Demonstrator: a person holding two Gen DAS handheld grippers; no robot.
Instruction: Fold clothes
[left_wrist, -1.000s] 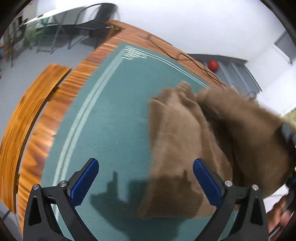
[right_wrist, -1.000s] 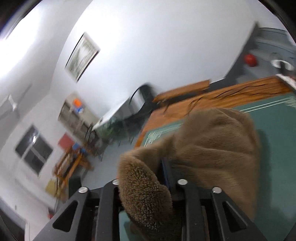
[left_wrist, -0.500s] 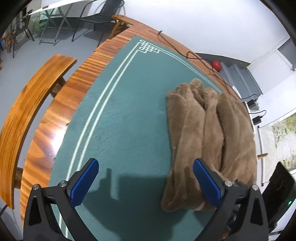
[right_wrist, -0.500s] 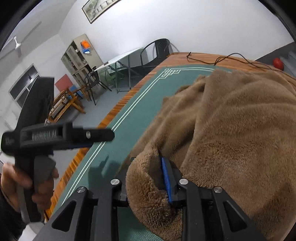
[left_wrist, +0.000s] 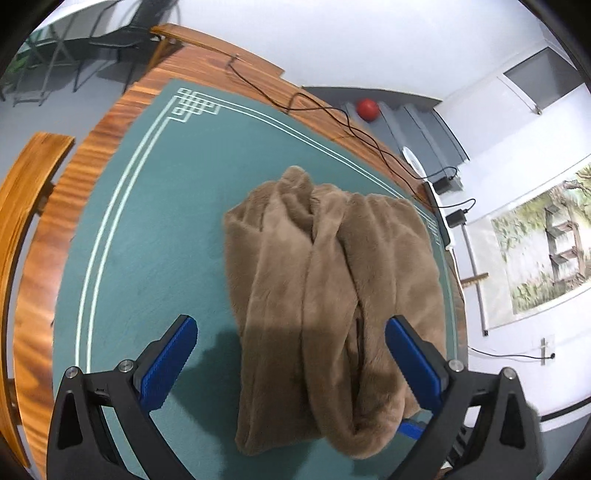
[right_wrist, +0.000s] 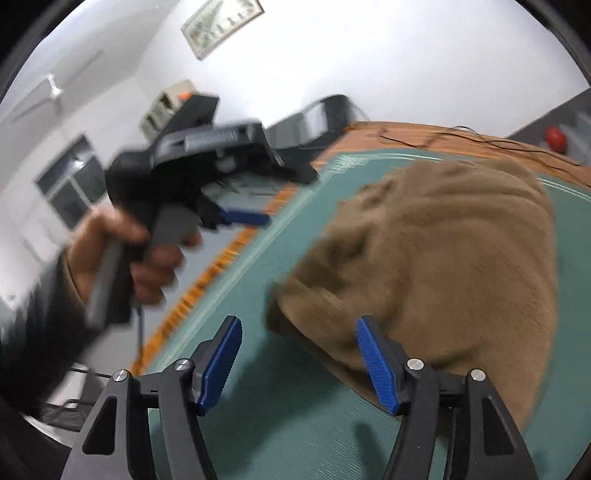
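Brown fluffy garment (left_wrist: 332, 295) folded in thick bundle on green mat (left_wrist: 147, 240), left gripper (left_wrist: 288, 354) wide open, right gripper (right_wrist: 299, 354) opening, nothing gripped

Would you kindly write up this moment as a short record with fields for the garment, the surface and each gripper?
garment: brown fleece garment, folded into a bundle, lying on the mat
surface: green mat on a wooden table
left gripper: jaws wide open, above the near end of the garment, holding nothing
right gripper: jaws opening, nothing between them; the garment's edge lies just beyond the right-hand pad
background: black cable along the table's far edge
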